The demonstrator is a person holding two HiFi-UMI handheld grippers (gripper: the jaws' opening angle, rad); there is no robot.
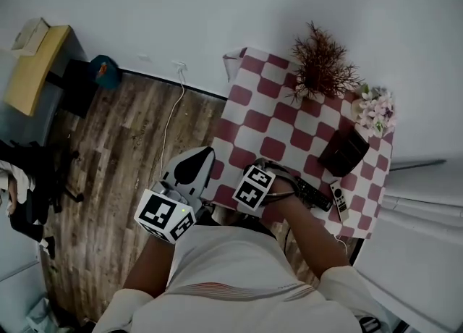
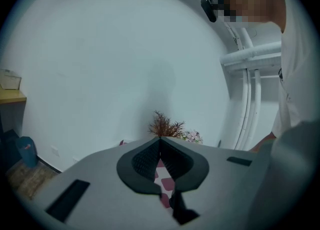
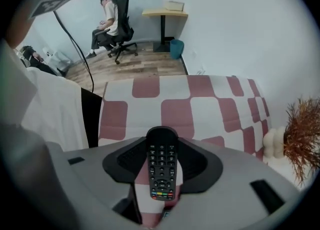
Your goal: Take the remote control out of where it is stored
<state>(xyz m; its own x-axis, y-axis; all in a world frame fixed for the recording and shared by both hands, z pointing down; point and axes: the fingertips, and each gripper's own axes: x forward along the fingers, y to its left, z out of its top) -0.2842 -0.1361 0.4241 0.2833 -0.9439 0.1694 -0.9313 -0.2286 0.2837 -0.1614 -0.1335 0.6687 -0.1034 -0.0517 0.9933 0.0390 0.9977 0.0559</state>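
Fingers (image 3: pixel 125 163) of the right gripper (image 3: pixel 162 146) stand wide apart and point straight down. Right between them is the black plastic remote control (image 3: pixel 161 166), lying button-side up on the counter (image 1: pixel 253 118) under its pink-and-white chequered cloth (image 3: pixel 215 99). Slivers of cloth show on either side of the remote, so the pads are not pressing on it; it is straddled, not gripped.

What matters is how it lies. Its long axis runs straight through the gap, square to the line the fingers would close along. Its rounded end pokes out past the fingertips and its coloured-button end sits back toward the camera. The fingers flank its narrow width at about mid-length, so a plain squeeze looks like all the next move needs, with no turn of the wrist. Whether the tips have reached the cloth, I can't tell.

From the head view, the remote lies at the near right edge of the counter. A slim white remote (image 1: pixel 338 201) lies just beside its far end, and a dark box-shaped holder (image 1: pixel 346 152) stands near, behind both.

The left gripper (image 2: pixel 160 141) has its fingers closed together on nothing. It is held off the near left corner and aimed level at the rust-brown dried plant (image 2: pixel 165 124), well away from the remote. The right hand is clearly the nearer one.
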